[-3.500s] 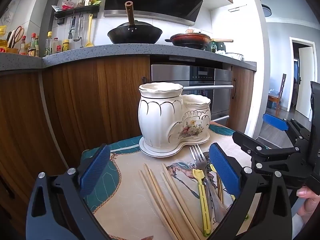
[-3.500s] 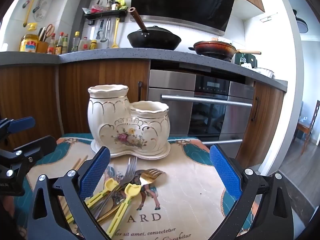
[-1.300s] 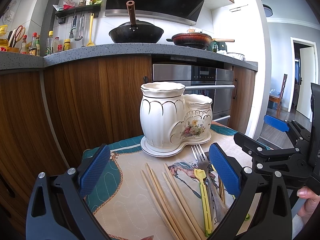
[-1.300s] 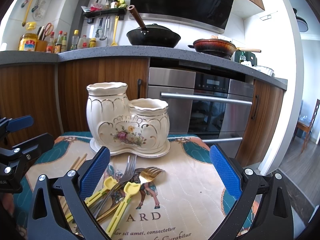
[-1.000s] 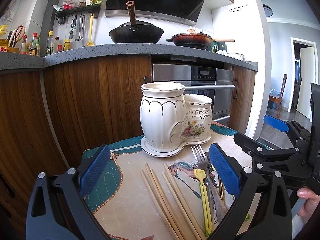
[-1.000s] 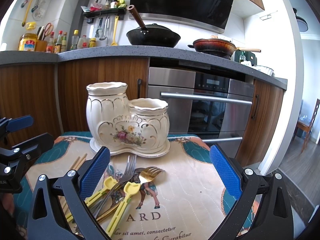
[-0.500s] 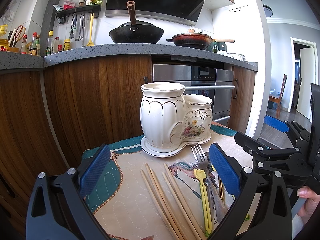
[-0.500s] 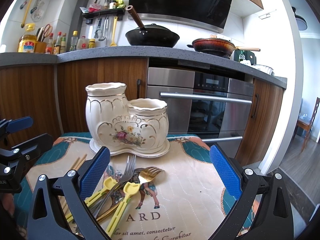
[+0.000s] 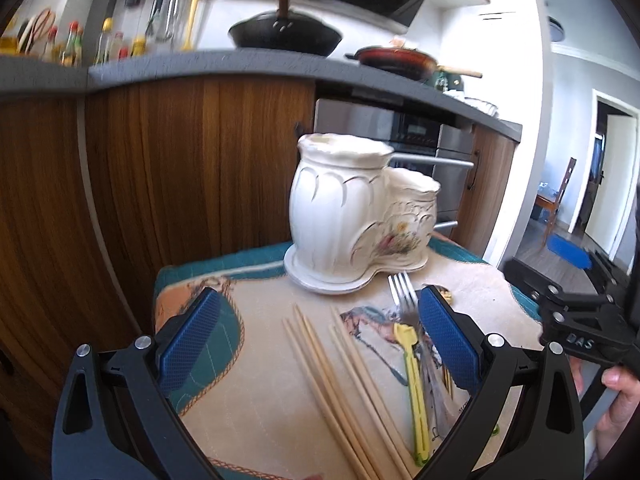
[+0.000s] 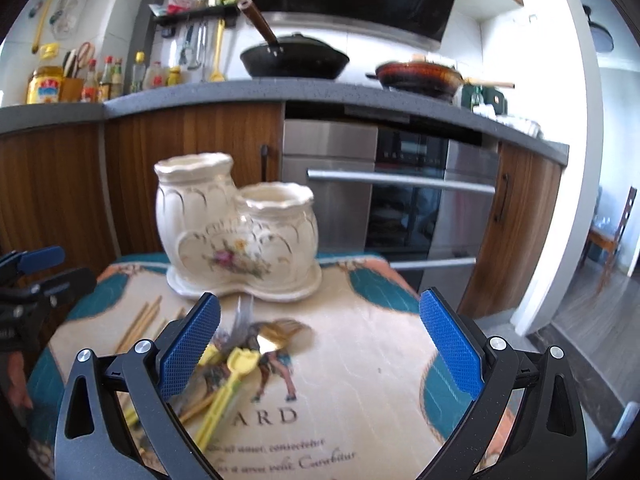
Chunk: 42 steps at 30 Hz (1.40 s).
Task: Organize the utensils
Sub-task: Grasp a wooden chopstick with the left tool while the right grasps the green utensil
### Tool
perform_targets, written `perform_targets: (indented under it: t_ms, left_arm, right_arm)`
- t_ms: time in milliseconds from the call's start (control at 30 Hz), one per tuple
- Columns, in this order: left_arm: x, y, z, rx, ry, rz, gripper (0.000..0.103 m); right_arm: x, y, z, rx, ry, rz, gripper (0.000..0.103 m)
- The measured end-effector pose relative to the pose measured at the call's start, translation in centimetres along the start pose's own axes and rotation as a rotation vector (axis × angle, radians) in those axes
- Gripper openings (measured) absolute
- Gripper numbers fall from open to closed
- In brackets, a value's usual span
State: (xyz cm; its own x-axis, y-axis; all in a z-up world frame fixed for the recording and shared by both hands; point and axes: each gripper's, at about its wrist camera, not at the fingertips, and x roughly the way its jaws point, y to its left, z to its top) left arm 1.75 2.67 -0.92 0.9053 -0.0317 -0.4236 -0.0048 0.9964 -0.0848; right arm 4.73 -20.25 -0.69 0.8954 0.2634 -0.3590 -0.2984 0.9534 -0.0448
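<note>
Left wrist view: your left gripper hangs over the printed cloth, fingers spread wide, nothing between the blue pads. Wooden chopsticks lie loose in the gap, side by side. Just to their right, a yellow-handled utensil and a metal fork, partly hidden behind the right pad. The cream two-pot ceramic holder stands upright at the cloth's far edge, both pots empty as far as the rims show. Your right gripper sits at the right edge, lettering "DAS" on its body; a hand grips it.

Right wrist view: right gripper also wide apart, empty. Forks and yellow handles are piled by the left pad; blur hides the count. Holder beyond them, floral side facing you. Cloth reads "ARD", then script ending "Carabitur"; the rest is illegible.
</note>
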Motion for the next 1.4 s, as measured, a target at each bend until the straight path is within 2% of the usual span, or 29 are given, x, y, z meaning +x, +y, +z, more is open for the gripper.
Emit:
perform_targets:
  t_ms: [133, 233, 400, 433, 567, 600, 667, 833, 900, 967, 1133, 1233, 1400]
  left_arm:
    - [0.1, 0.3, 0.1, 0.013, 0.001, 0.052, 0.098]
    - [0.7, 0.1, -0.3, 0.060, 0.070, 0.089, 0.098]
    - [0.8, 0.2, -1.2, 0.129, 0.159, 0.102, 0.098]
    - [0.9, 0.3, -1.3, 0.127, 0.172, 0.107, 0.098]
    - [2.3, 1.1, -2.3, 0.102, 0.276, 0.103, 0.097]
    - [2.5, 1.3, -2.6, 0.102, 0.292, 0.107, 0.096]
    - [3.0, 1.6, -3.0, 0.096, 0.330, 0.101, 0.083]
    - [3.6, 1.5, -3.5, 0.073, 0.387, 0.037, 0.077]
    - [3.6, 1.2, -3.5, 0.084, 0.396, 0.031, 0.072]
    - [4.0, 1.3, -3.8, 0.098, 0.419, 0.041, 0.062]
    - [4.0, 2.4, -3.6, 0.072, 0.438, 0.014, 0.056]
    - [4.3, 3.1, -3.4, 0.057, 0.452, 0.023, 0.054]
    - [5.1, 2.9, -3.2, 0.078, 0.466, 0.026, 0.053]
  right_arm:
    - [0.7, -0.6, -0.8, 0.021, 0.092, 0.069, 0.099]
    - [1.3, 0.1, -1.5, -0.009, 0.163, 0.113, 0.099]
    - [1.7, 1.2, -2.5, -0.035, 0.242, 0.176, 0.096]
    - [1.8, 1.2, -2.6, -0.037, 0.254, 0.187, 0.094]
    - [2.1, 1.7, -3.1, -0.052, 0.303, 0.204, 0.073]
    - [2.2, 1.8, -3.1, -0.053, 0.311, 0.209, 0.071]
    - [2.3, 1.7, -3.2, -0.047, 0.327, 0.223, 0.066]
    - [2.6, 1.8, -3.5, -0.042, 0.364, 0.246, 0.059]
    - [2.8, 2.0, -3.7, -0.041, 0.382, 0.260, 0.057]
    - [3.0, 2.2, -3.9, -0.038, 0.401, 0.279, 0.055]
    - [3.2, 2.6, -3.7, -0.061, 0.443, 0.296, 0.047]
    - [3.4, 2.8, -3.5, -0.100, 0.460, 0.266, 0.032]
    - [4.8, 2.2, -3.2, -0.096, 0.515, 0.254, 0.031]
